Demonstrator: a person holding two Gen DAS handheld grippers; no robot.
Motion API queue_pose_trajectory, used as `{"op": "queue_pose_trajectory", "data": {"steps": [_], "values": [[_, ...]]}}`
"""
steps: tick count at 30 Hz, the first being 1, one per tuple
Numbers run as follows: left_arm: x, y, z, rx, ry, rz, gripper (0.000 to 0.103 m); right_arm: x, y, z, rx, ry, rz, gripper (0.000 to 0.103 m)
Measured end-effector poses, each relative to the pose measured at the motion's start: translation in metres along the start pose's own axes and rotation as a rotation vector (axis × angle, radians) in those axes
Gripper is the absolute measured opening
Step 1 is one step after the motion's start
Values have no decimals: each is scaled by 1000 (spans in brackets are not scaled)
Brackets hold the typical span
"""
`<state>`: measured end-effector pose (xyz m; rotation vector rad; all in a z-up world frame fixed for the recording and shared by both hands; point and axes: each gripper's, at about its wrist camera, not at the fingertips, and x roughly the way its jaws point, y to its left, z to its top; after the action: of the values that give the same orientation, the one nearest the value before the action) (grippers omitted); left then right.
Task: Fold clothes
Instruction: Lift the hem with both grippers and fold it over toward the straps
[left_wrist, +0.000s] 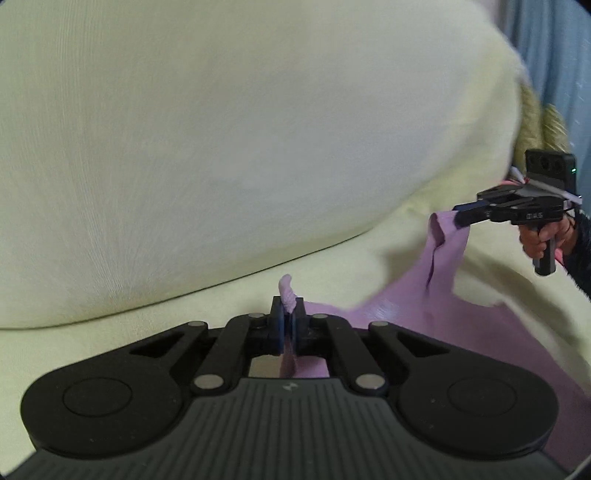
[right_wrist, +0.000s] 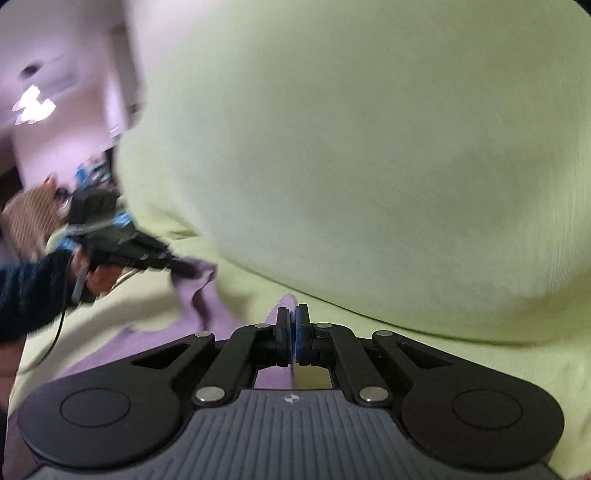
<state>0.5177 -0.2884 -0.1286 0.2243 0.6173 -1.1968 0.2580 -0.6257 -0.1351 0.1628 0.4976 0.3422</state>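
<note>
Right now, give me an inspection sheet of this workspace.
Surface: pale yellow-green cover, with a big cushion behind.
Job's things: lilac garment, lifted between both grippers.
Clutter: nothing seen.
Grippers: left gripper shut on a bunched garment edge; right gripper shut on another edge.
Cables: dark cable hangs under the left hand.
Surroundings: blue curtain; lit ceiling lamp, blurred.

Count: 1 purple garment (left_wrist: 443, 314), 2 grippers – left gripper (left_wrist: 287, 321) & right gripper (right_wrist: 294, 328), 1 yellow-green sheet (left_wrist: 258, 147), 1 ceiling lamp (right_wrist: 33, 105), 1 blue curtain (left_wrist: 554, 55).
</note>
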Motion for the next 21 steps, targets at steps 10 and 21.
{"op": "queue_pose_trajectory", "data": {"steps": [10, 21], "values": [[-122, -166, -122, 254, 39, 19, 10, -69, 223, -117, -465, 206, -114, 2], [-131, -270, -199, 613, 123, 304, 34, -39, 325, -192, -956, 324, -577, 39]]}}
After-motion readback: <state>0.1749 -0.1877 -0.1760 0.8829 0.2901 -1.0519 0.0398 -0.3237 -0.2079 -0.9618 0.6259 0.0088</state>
